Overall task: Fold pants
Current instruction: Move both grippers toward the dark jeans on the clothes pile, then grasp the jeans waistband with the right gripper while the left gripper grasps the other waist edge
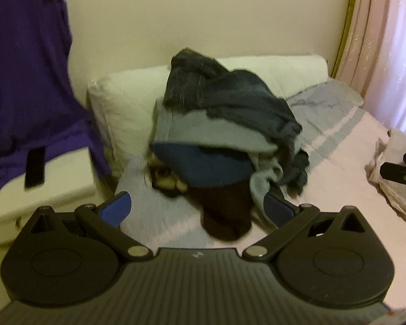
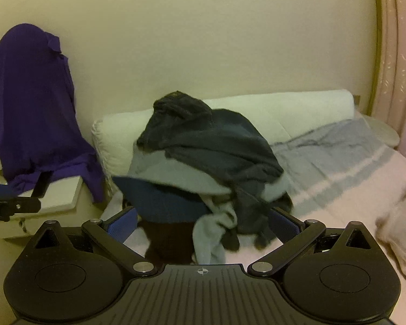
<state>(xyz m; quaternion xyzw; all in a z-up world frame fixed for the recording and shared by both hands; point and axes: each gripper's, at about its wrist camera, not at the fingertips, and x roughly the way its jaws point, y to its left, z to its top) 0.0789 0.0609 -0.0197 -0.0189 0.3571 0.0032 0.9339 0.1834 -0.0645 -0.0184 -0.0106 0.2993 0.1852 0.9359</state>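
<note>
the pants (image 1: 230, 100) lie crumpled on top of a clothes pile (image 1: 211, 168) on the bed (image 1: 338, 168) (against a white pillow (image 1: 121, 108)). the left gripper (image 1: 197, 208) and right gripper (image 2: 203, 224) both hover before the pile, fingers spread wide, grasping nothing.

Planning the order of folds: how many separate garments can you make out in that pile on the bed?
5, maybe more hidden: dark jeans on top, grey piece under them, navy piece below, dark brown one at the front, and a patterned item peeking out left.
</note>
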